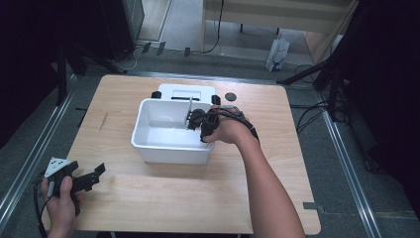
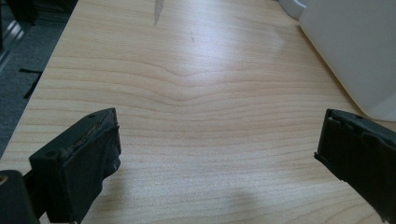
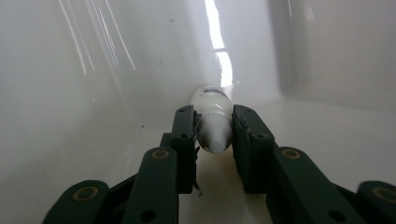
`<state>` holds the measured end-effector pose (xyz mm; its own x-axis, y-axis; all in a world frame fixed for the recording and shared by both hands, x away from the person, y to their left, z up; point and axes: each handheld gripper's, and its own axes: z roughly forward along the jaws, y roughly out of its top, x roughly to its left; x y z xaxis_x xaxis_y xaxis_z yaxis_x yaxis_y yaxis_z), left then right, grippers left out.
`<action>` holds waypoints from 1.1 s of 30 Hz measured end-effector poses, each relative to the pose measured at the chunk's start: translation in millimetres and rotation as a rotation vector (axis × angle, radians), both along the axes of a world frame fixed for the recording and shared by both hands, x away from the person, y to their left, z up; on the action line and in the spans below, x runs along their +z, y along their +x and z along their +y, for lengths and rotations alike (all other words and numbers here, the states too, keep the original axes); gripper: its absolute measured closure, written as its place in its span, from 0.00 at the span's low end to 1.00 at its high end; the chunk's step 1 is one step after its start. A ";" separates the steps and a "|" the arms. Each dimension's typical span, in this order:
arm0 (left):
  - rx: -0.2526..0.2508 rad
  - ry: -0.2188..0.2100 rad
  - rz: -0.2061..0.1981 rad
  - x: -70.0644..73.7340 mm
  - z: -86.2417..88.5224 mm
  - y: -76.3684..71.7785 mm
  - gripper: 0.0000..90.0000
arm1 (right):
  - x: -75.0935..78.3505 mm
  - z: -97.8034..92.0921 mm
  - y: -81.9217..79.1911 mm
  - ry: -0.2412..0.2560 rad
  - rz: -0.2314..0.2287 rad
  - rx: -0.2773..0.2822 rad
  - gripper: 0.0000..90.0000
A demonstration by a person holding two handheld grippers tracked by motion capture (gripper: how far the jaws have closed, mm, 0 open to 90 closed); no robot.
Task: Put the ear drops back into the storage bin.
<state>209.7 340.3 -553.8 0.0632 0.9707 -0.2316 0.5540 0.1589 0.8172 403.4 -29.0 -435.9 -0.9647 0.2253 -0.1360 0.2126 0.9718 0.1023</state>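
Note:
A white tube (image 3: 212,100) with a white cap points toward the camera in the right gripper view, and my right gripper (image 3: 214,122) is shut on its cap end. It is held inside a white plastic tub (image 1: 168,148) in the middle of the wooden table (image 1: 148,198); in the high view the tube (image 1: 190,110) stands upright in my right gripper (image 1: 194,120) near the tub's right wall. My left gripper (image 1: 94,174) rests open at the table's front left corner. In the left gripper view, nothing lies between my left gripper (image 2: 219,149) jaws, and the tub's wall (image 2: 355,46) is at the right.
A flat white lid-like piece (image 1: 187,91) lies behind the tub, with a small black disc (image 1: 230,96) to its right. Beyond the table a white bag (image 1: 277,52) stands on the floor, and dark stands and cables flank both sides.

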 end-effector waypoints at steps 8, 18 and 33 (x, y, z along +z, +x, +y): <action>-0.001 0.004 0.002 0.1 -0.2 0.1 0.00 | -2.1 0.0 4.4 0.012 0.035 -0.031 0.80; -0.002 0.002 0.003 0.1 -0.1 0.1 0.00 | -1.8 0.2 4.0 0.012 0.022 -0.029 0.74; 0.000 0.005 0.000 0.0 -0.4 0.4 0.00 | 45.7 -8.0 -7.2 0.093 -0.048 -0.089 0.47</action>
<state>210.1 339.9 -553.8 0.0631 0.9719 -0.2267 0.5539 0.1549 0.8181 396.2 -37.0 -390.3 -0.9333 0.3235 -0.1560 0.2902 0.9352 0.2031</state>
